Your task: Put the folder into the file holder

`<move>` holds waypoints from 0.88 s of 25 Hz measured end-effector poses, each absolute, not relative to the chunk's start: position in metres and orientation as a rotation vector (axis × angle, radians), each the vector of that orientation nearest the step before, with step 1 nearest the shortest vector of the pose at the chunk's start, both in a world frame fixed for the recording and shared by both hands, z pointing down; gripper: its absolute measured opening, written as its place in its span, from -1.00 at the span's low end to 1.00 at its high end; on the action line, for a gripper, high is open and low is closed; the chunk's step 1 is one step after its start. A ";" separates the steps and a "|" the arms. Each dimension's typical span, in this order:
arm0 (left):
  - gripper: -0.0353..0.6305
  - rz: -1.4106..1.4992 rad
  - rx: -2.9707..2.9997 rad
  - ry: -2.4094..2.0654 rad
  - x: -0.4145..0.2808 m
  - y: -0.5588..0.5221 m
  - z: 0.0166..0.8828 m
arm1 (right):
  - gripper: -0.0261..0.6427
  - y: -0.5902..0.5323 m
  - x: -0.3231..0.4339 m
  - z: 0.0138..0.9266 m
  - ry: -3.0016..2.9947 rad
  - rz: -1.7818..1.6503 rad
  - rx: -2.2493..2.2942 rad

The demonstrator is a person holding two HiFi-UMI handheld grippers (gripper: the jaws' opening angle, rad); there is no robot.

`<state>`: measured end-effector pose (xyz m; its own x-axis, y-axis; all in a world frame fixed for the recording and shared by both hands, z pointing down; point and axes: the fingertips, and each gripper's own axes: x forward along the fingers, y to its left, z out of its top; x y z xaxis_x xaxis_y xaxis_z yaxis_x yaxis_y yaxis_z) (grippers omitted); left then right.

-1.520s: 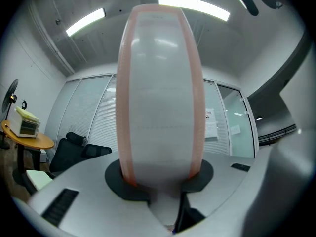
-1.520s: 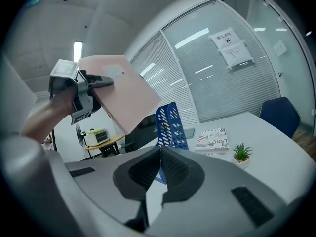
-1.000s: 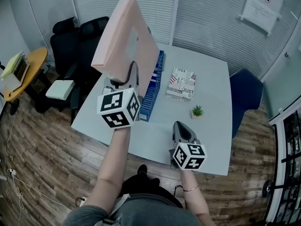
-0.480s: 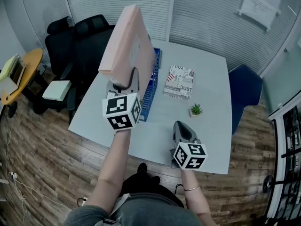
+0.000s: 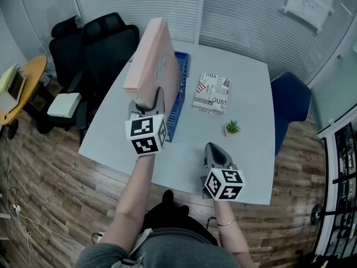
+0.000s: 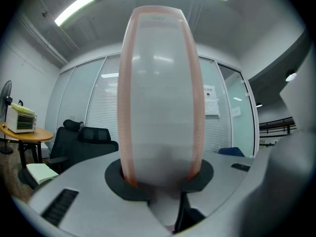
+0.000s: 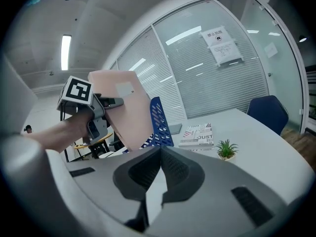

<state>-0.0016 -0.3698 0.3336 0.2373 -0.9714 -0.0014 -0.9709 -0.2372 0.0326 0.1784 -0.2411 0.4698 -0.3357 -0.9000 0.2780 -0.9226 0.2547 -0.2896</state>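
Observation:
A pink box folder (image 5: 153, 63) stands upright in the air over the table's left side, next to the blue mesh file holder (image 5: 177, 102). My left gripper (image 5: 146, 106) is shut on the folder's near lower end; in the left gripper view the folder (image 6: 160, 98) fills the space between the jaws (image 6: 159, 181). In the right gripper view the folder (image 7: 126, 112) is just left of the blue holder (image 7: 159, 122). My right gripper (image 5: 215, 155) rests low near the table's front edge, jaws shut with nothing between them (image 7: 159, 157).
A printed book (image 5: 212, 92) and a small potted plant (image 5: 233, 128) lie on the white table (image 5: 245, 94) right of the holder. Black office chairs (image 5: 100, 43) stand at the left, a blue chair (image 5: 290, 108) at the right. A round wooden side table (image 5: 19, 85) is far left.
The left gripper and pink folder have tilted more upright and shifted closer to the blue holder. The right gripper has stayed in place.

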 end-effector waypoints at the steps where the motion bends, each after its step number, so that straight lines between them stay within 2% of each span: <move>1: -0.48 -0.024 2.451 -1.921 -0.001 -0.371 0.337 | -0.93 -0.241 0.179 0.471 -2.441 0.630 1.778; 22: -0.48 0.221 2.419 -1.898 0.009 -0.390 0.413 | -0.93 -0.245 0.187 0.489 -2.374 0.683 1.797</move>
<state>0.0088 -0.3898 0.4133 0.2323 -0.9612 0.1490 -0.9697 -0.2408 -0.0420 0.1871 -0.2452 0.4891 -0.3055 -0.8932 0.3299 -0.9319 0.2093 -0.2962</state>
